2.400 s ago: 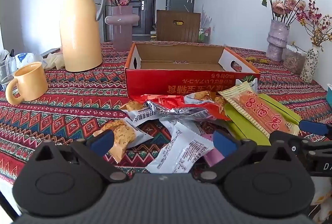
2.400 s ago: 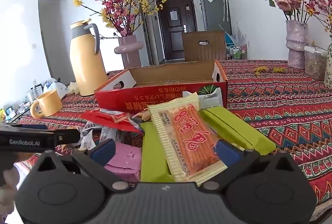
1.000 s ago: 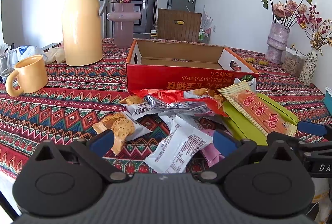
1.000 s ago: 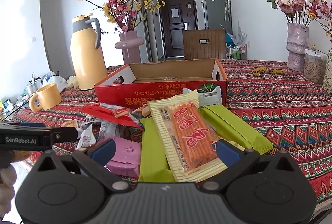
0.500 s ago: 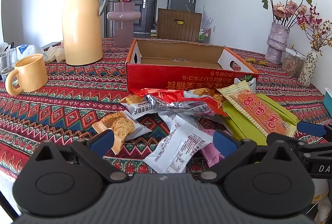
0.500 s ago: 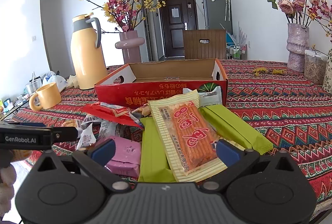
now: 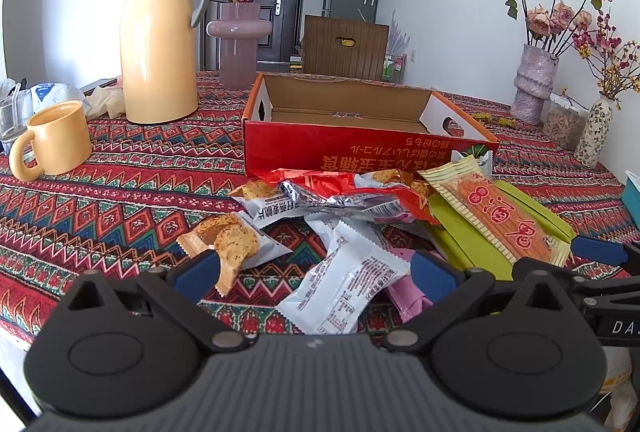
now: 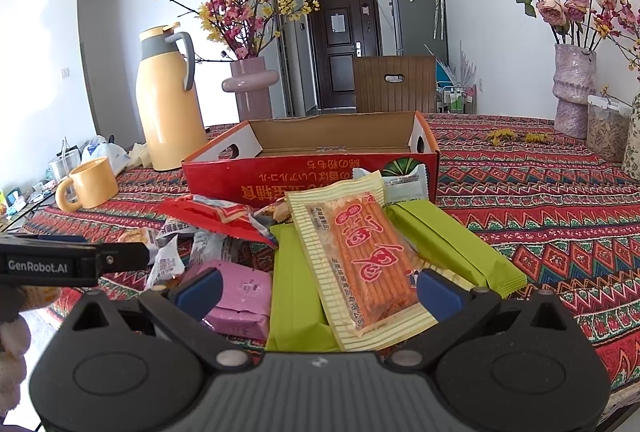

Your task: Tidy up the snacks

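Still at the start: left hand-held gripper (image 7: 314, 268) spread open over a white foil snack packet (image 7: 340, 284), right hand-held gripper (image 8: 318, 288) spread open around an orange cracker-stick packet (image 8: 360, 252). Ahead, empty red cardboard box (image 8: 312, 171). Next, probably: close, lift, drop inside.

One red box (image 7: 360, 155), open. One yellow jug (image 7: 158, 43) and one mug (image 7: 60, 137) beside it. Vases with flowers: three, pink (image 7: 238, 39), purple (image 7: 534, 83), speckled (image 7: 596, 137). In the snack pile: two green bars (image 8: 452, 248) (image 8: 294, 292), one orange stick pack (image 8: 360, 256), one pink pack (image 8: 240, 296), one red wrapper (image 7: 344, 187), and at least three white packets (image 7: 344, 284), some overlapping.
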`<state>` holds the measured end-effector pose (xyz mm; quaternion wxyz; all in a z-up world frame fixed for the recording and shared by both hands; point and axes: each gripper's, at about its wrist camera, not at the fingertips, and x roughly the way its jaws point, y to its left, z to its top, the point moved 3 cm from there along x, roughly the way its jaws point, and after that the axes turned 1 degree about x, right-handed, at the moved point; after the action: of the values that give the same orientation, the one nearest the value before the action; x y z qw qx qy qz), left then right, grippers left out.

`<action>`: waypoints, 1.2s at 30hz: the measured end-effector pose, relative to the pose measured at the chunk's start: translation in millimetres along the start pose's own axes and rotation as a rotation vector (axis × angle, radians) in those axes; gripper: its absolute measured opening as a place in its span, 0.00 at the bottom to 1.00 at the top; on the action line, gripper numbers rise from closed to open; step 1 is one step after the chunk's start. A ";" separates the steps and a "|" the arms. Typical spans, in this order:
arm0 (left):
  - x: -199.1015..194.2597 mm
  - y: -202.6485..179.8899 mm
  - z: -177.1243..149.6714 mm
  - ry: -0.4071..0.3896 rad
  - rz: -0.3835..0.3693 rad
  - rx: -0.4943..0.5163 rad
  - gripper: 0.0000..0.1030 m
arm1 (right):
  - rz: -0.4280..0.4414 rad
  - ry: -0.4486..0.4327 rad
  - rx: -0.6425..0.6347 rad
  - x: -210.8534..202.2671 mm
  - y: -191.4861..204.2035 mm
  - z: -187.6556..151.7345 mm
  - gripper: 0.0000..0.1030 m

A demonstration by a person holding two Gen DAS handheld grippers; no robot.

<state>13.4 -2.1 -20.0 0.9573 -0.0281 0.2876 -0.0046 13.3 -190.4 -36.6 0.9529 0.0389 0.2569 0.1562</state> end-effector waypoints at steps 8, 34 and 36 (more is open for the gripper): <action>-0.2 -0.3 -1.0 -0.001 -0.002 -0.002 1.00 | 0.000 0.001 -0.001 0.8 0.5 -0.3 1.00; 10.5 11.9 4.5 0.024 -0.013 -0.032 1.00 | -0.057 0.007 -0.029 7.1 -17.8 4.9 1.00; 12.8 13.0 5.3 0.028 -0.012 -0.033 1.00 | -0.060 0.014 -0.043 11.1 -21.9 6.7 0.98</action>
<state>26.9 10.8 -23.4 0.9526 -0.0455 0.3007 -0.0058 31.8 -207.6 -39.5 0.9560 0.0095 0.2611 0.1335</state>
